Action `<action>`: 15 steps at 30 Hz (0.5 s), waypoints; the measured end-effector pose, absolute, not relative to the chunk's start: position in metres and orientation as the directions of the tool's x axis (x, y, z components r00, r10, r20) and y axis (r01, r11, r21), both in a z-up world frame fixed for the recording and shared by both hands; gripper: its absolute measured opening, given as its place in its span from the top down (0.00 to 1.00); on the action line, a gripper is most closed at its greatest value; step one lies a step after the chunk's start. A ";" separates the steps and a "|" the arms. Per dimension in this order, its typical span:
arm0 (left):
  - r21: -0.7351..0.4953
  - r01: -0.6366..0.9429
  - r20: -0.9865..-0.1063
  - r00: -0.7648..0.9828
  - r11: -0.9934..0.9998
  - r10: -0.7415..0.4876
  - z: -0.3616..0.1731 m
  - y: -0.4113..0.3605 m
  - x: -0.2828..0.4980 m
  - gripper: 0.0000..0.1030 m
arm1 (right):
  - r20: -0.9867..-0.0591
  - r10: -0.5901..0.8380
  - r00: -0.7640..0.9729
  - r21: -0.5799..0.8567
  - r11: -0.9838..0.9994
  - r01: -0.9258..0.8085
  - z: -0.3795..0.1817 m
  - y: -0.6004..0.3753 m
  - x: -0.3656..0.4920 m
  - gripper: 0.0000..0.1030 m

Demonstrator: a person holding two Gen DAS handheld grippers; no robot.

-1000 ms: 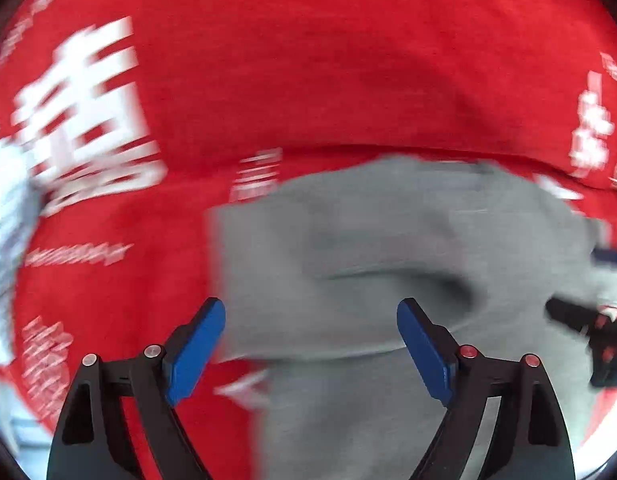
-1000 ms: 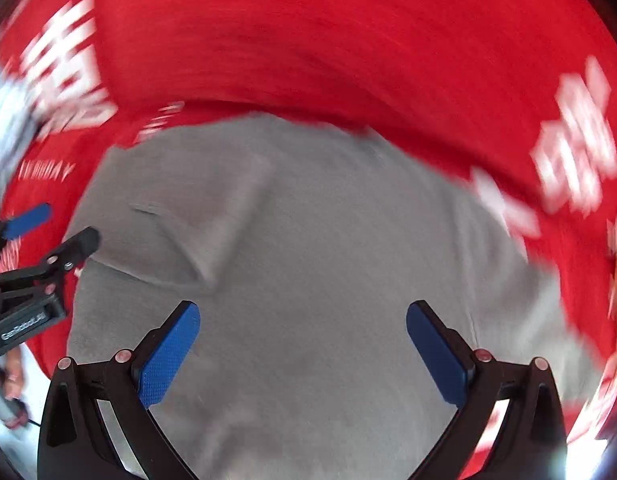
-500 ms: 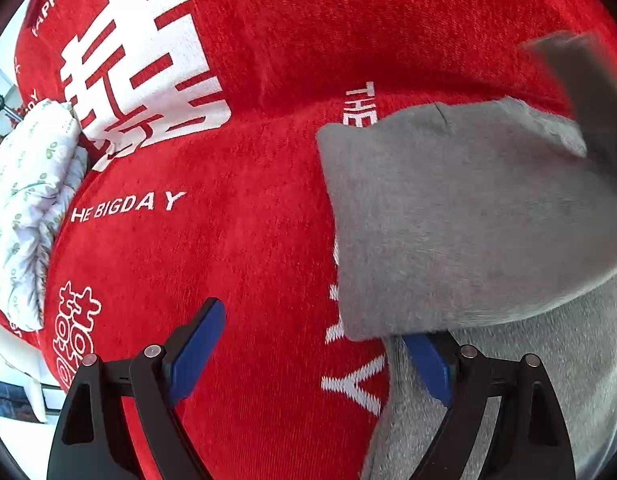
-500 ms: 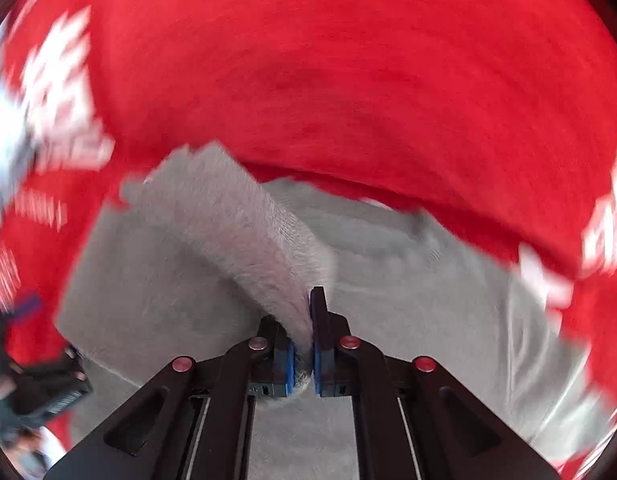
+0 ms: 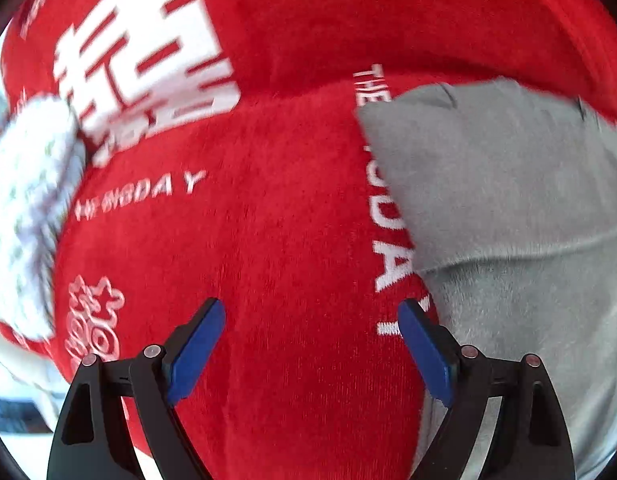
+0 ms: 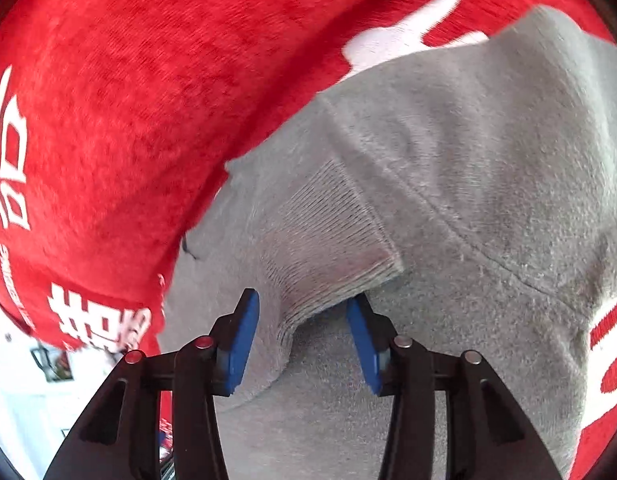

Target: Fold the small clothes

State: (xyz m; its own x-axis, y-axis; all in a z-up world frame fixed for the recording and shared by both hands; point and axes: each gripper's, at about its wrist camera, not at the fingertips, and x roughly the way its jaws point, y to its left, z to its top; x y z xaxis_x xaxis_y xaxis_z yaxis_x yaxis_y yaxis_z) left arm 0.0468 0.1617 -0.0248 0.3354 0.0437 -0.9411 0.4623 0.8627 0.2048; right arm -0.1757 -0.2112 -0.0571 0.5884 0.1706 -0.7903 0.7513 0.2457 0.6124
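Observation:
A grey knit garment lies on a red cloth at the right of the left wrist view, its sleeve folded across the body. My left gripper is open and empty over bare red cloth, just left of the garment's edge. In the right wrist view the grey garment fills the right half. Its ribbed cuff lies between the fingers of my right gripper, which is open; the blue pads stand apart on either side of the cuff.
The red cloth with white lettering covers the whole surface. A white patterned cloth bundle lies at its left edge. The cloth's edge and a pale floor show at the lower left of the right wrist view.
My right gripper, shut on the grey sleeve half a second ago, has carried it over the garment and opened. My left gripper has stayed open and drifted left of the garment.

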 end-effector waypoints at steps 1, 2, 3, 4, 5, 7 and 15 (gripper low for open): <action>0.161 0.441 -0.952 0.305 0.883 0.021 -0.024 0.163 0.055 0.13 | -0.792 0.172 0.586 0.610 0.240 0.755 -0.058 -0.213 -0.175 0.54; 0.104 0.412 -0.963 0.270 0.905 -0.012 -0.026 0.161 0.066 0.13 | -0.802 0.172 0.572 0.597 0.250 0.762 -0.057 -0.214 -0.172 0.60; 0.060 0.392 -0.971 0.237 0.918 -0.038 -0.029 0.157 0.075 0.13 | -0.815 0.171 0.553 0.579 0.275 0.768 -0.055 -0.212 -0.167 0.86; 0.024 0.374 -0.976 0.210 0.927 -0.059 -0.033 0.151 0.083 0.13 | -0.828 0.167 0.535 0.559 0.306 0.771 -0.055 -0.209 -0.159 0.92; 0.001 0.368 -0.979 0.191 0.930 -0.074 -0.039 0.143 0.091 0.13 | -0.832 0.160 0.531 0.551 0.338 0.763 -0.048 -0.209 -0.157 0.93; 0.022 0.391 -0.979 0.193 0.920 -0.058 -0.047 0.127 0.095 0.13 | -0.834 0.147 0.532 0.540 0.414 0.733 -0.033 -0.202 -0.153 0.93; 0.104 0.457 -0.968 0.251 0.883 -0.016 -0.058 0.113 0.094 0.13 | -0.955 -0.054 0.292 0.209 0.575 0.791 -0.037 -0.201 -0.182 0.82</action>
State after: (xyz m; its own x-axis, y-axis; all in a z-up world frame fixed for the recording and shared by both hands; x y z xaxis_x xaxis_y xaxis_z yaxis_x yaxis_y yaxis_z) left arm 0.0941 0.1131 -0.0578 0.2506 -0.0158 -0.9679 0.4573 0.8832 0.1040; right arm -0.1817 -0.2014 -0.0371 0.2918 -0.0542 -0.9549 0.7910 0.5749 0.2091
